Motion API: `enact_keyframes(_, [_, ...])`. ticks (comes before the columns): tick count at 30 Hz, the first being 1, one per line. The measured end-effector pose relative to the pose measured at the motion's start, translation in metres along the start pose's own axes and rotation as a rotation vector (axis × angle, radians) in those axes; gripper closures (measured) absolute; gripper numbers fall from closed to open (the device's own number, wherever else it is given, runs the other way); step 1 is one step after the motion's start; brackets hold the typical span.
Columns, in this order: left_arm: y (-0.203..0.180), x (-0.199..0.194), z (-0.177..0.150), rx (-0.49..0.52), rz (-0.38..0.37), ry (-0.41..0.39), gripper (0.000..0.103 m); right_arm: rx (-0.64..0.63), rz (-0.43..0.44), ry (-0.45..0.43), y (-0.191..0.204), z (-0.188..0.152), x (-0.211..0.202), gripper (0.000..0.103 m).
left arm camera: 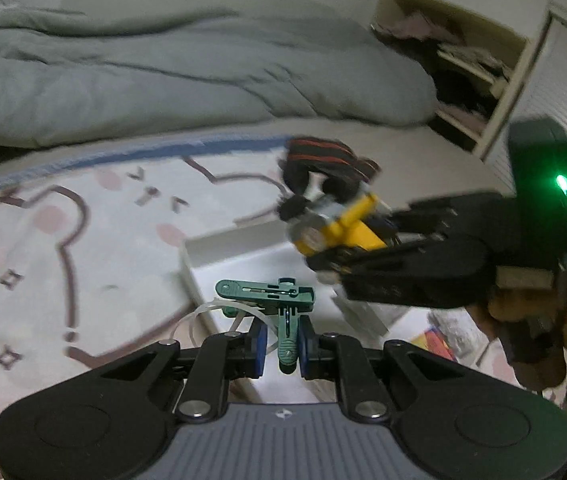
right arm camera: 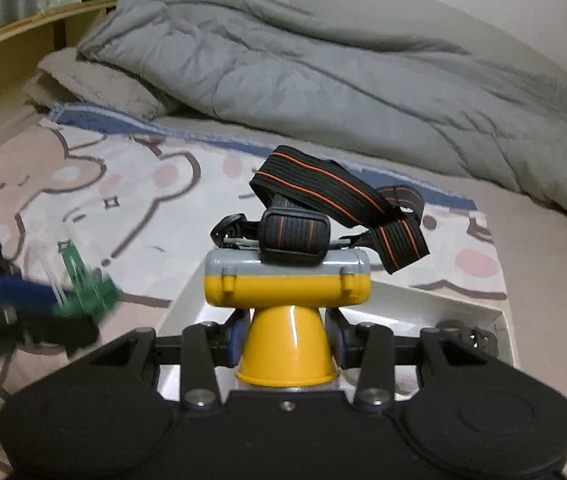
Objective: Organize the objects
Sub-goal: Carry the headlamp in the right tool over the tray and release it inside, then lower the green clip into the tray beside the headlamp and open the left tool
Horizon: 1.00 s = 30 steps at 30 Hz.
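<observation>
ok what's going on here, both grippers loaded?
Yes. A person is tidying items on a bed with a handheld gripper in each hand. The left gripper is shut on a green clip with a clear loop attached. The right gripper is clamped on the cone of a yellow headlamp, its black-and-orange strap dangling. Both hang over a white tray on the bear-print blanket; nothing is released yet.

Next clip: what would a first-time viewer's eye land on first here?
The yellow-and-grey plastic headlamp with its black, orange-striped elastic strap, gripped by its cone in the right tongs above the shallow white tray. Next, the small green plastic clip held in the left tongs over the tray's left edge. Behind both, a rumpled grey duvet lies on the bed.
</observation>
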<state>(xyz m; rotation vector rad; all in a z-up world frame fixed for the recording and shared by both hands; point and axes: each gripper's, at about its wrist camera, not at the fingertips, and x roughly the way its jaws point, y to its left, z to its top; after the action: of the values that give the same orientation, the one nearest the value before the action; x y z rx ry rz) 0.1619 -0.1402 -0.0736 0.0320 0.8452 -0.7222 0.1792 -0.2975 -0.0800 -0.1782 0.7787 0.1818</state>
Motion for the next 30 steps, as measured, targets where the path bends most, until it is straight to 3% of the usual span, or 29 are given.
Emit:
enact_keyframes(5, [-0.004,0.022,-0.006,0.025,-0.049,0.04,0.087,-0.047,0.01,0.067,-0.001,-0.005,0.025,0.061])
enact_keyframes(12, [0.008,0.034,-0.009,0.043,-0.035,0.09,0.087,0.048,0.059,0.161,-0.003,-0.006,0.067,0.061])
enact_keyframes(15, [0.01,0.036,-0.007,0.052,-0.032,0.095,0.087,0.114,0.046,0.181,-0.007,-0.005,0.079,0.051])
enact_keyframes(17, [0.008,0.04,-0.004,0.053,-0.037,0.094,0.087,0.152,0.066,0.154,-0.011,-0.004,0.073,0.035])
enact_keyframes(19, [0.004,0.046,-0.002,0.059,-0.046,0.096,0.087,0.179,0.067,0.127,-0.016,-0.002,0.063,0.03])
enact_keyframes(30, [-0.035,0.089,0.015,0.037,-0.123,0.118,0.087,0.335,0.029,-0.01,-0.051,0.007,0.011,0.03])
